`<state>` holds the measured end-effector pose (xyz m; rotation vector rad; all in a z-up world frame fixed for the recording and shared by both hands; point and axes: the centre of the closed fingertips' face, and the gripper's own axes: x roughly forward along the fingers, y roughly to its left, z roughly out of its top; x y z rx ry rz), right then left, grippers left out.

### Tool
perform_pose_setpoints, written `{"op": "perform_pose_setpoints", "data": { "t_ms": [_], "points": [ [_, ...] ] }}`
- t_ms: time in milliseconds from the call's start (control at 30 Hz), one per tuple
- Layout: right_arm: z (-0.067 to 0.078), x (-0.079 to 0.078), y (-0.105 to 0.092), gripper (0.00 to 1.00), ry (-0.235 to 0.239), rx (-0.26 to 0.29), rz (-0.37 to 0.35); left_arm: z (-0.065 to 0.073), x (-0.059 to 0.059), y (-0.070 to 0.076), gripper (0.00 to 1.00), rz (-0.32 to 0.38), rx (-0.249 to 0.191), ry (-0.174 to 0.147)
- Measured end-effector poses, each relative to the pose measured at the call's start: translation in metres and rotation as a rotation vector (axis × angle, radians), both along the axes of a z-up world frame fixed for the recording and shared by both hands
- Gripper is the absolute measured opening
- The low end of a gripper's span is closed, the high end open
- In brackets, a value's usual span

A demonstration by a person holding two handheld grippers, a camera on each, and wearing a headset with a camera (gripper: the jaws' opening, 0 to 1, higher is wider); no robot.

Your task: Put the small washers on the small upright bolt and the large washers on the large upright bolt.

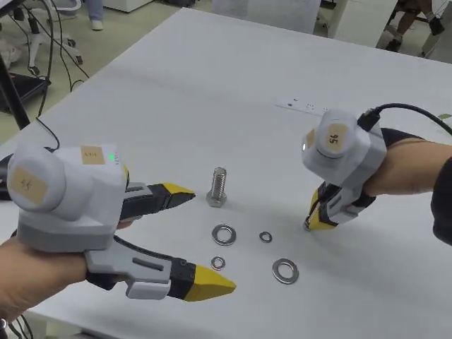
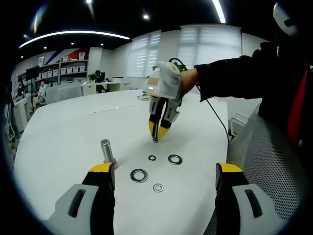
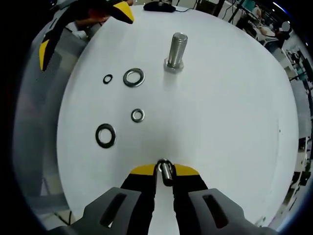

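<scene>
A large steel bolt stands head-down on the white table. In front of it lie two large washers and two small washers. My right gripper points down at the table to the right of the washers, shut on a small bolt whose end touches the surface. My left gripper hovers wide open at the near left, its jaws either side of the washers, with nothing held.
A white strip lies further back on the table. Cables and chair legs are on the floor beyond the table's left edge. The table's near edge runs just below the left gripper.
</scene>
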<state>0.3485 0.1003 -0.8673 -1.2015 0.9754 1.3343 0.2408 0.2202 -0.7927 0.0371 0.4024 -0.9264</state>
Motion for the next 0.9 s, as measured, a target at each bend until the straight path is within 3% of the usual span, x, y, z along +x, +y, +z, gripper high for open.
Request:
{"op": "perform_pose_setpoints", "data": {
  "t_ms": [500, 900],
  "points": [
    [-0.0029, 0.0015, 0.0010, 0.14, 0.001, -0.004, 0.000, -0.0009, 0.0002, 0.0014, 0.85, 0.004, 0.000, 0.001],
    [-0.0011, 0.0047, 0.0000, 0.25, -0.004, 0.010, -0.022, -0.0011, 0.0013, 0.0002, 0.85, 0.003, 0.000, 0.001]
  ]
}}
